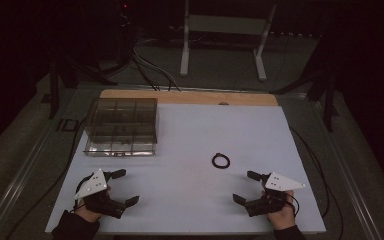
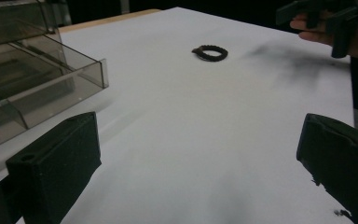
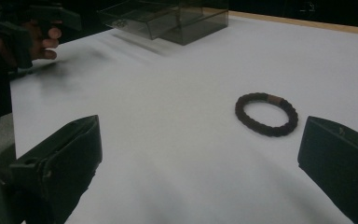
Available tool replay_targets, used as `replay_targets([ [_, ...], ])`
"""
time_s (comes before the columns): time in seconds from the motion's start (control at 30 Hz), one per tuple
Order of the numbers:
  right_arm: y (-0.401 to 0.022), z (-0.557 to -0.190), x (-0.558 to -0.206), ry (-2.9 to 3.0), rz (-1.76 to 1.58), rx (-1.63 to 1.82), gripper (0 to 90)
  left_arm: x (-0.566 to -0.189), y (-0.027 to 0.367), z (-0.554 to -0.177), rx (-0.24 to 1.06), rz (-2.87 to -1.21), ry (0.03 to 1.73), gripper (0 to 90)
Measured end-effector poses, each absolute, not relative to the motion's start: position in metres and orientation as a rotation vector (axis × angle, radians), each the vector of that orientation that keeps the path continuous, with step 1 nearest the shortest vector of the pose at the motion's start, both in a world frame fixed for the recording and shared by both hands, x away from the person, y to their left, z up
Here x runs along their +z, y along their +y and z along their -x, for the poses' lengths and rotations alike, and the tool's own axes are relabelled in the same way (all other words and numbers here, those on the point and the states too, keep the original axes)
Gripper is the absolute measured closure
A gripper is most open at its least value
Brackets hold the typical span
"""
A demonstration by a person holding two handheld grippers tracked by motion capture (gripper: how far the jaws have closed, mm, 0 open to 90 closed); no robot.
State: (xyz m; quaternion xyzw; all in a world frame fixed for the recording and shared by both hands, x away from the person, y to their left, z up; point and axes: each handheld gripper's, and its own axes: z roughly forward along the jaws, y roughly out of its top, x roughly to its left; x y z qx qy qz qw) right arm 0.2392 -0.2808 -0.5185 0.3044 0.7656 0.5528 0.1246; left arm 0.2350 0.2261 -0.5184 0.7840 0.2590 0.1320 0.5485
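High view overhead; gripper views low, facing inward across table [image 1: 190, 140].

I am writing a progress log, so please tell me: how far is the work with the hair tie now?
Nothing looks done yet: the hair tie lies flat on the white table, apart from the clear box. Nothing is in hand: the left tool and the right tool are both open and empty. The right one is nearer the tie. Left to do, probably: grasp the tie and move it, perhaps to the box.
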Motion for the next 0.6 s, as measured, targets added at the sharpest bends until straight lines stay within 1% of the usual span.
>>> replay_targets([
  [0.6,-0.281,-0.2397,-0.52,2.26,-0.902,1.601,0.0,-0.5185,0.2233,-0.2355,0.323,-1.877,0.61,0.3],
])
